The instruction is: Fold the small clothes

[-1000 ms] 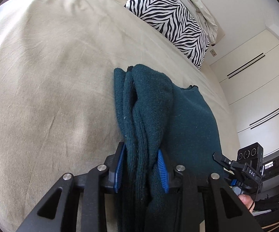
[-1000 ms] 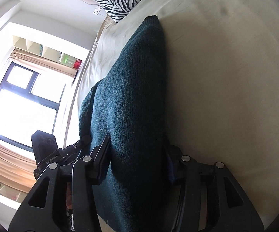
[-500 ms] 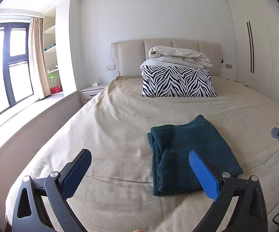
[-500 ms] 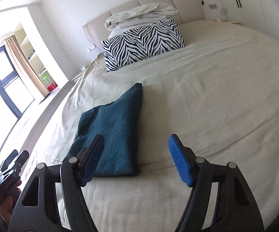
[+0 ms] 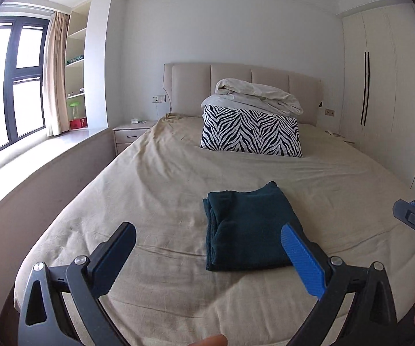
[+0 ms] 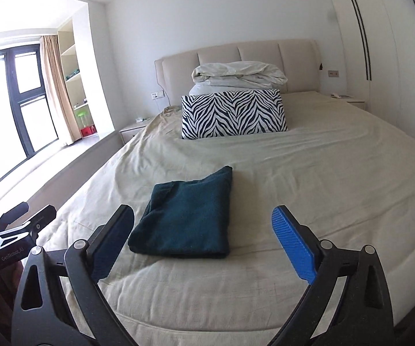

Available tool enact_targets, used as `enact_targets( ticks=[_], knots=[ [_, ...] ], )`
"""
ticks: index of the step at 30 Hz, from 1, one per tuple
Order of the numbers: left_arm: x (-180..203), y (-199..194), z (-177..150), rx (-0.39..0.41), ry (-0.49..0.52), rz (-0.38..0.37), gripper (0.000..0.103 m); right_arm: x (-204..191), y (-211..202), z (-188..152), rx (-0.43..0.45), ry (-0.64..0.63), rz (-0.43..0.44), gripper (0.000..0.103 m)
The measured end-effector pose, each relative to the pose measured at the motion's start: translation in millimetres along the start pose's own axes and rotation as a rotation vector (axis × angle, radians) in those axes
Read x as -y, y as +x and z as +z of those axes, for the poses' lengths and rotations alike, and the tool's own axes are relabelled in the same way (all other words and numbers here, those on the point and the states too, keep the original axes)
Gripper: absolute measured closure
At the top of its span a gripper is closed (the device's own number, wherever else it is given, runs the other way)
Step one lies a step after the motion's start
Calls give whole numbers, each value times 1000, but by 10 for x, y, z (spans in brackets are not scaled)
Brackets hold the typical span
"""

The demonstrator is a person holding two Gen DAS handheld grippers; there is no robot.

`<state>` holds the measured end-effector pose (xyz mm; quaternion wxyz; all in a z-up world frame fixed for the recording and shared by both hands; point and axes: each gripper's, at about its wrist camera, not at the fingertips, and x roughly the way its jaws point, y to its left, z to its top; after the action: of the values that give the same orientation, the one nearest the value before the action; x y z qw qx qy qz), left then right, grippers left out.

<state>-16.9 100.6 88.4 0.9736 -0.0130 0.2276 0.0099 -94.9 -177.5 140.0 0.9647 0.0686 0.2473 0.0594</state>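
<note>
Both of your grippers have drawn further back from the bed since half a second ago, so the folded sweater (image 5: 247,230) looks smaller and lies well apart from either set of fingers. Starting at your left, the window (image 5: 11,86) and its curtain (image 5: 56,72) fill that side of the left wrist view, with shelves (image 5: 76,57) and a nightstand (image 5: 129,135) beside the bed (image 5: 155,201). Your left gripper (image 5: 207,255) hangs above the near edge of the bed with its jaws spread wide and nothing between them. Past its right finger (image 5: 302,262) the dark teal sweater rests flat on the beige sheet, a neat rectangle with its stacked folded edges toward the left. Behind it, near the headboard (image 5: 236,80), a zebra pillow (image 5: 250,132) stands with a rumpled duvet (image 5: 259,95) piled on top. Your right gripper (image 6: 203,240) is likewise wide apart and empty, and from its view the sweater (image 6: 187,219) sits on the sheet between and beyond its two fingers, touching neither. Farthest right, a wardrobe (image 5: 386,92) lines the wall.
</note>
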Motion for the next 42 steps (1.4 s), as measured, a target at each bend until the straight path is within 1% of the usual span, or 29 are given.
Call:
enact_targets(
  ticks=[1,2,3,5,9,11,13,15,18,20,23,29,42],
  knots=[
    [-4,12,-32,-15,-3,0,0,-42,17,-35,-27,-7,-29,5],
    [-1,39,-70,-40,-3,17,0,-71,35,-73,-54,-7,-42,5],
    [-1,79,-119,-67,-3,32,0,-94,65,-120,-81,-1,-37,5],
    [-7,144,-232,-109,-1,37,0,-128,151,-192,-137,9,-41,5],
    [-48,279,-416,-176,-19,63,0,-173,319,-337,-183,9,-97,5],
    [-46,298,-430,-182,-20,50,0,-178,389,-407,-210,21,-110,5],
    [-39,292,-443,-169,0,70,0,-167,483,-474,-229,29,-116,5],
    [-51,322,-456,-177,1,72,0,-173,547,-531,-249,29,-121,5],
    [-59,359,-489,-190,-5,70,0,-192,625,-572,-257,17,-123,5],
    [-47,376,-503,-197,5,75,0,-226,634,-582,-249,-11,-151,5],
    [-41,404,-537,-206,10,84,0,-255,646,-593,-243,-32,-169,5],
    [-60,442,-581,-221,3,93,0,-257,686,-596,-247,-38,-182,5],
    [-59,450,-594,-220,12,107,0,-294,739,-629,-255,-33,-195,5]
  ],
)
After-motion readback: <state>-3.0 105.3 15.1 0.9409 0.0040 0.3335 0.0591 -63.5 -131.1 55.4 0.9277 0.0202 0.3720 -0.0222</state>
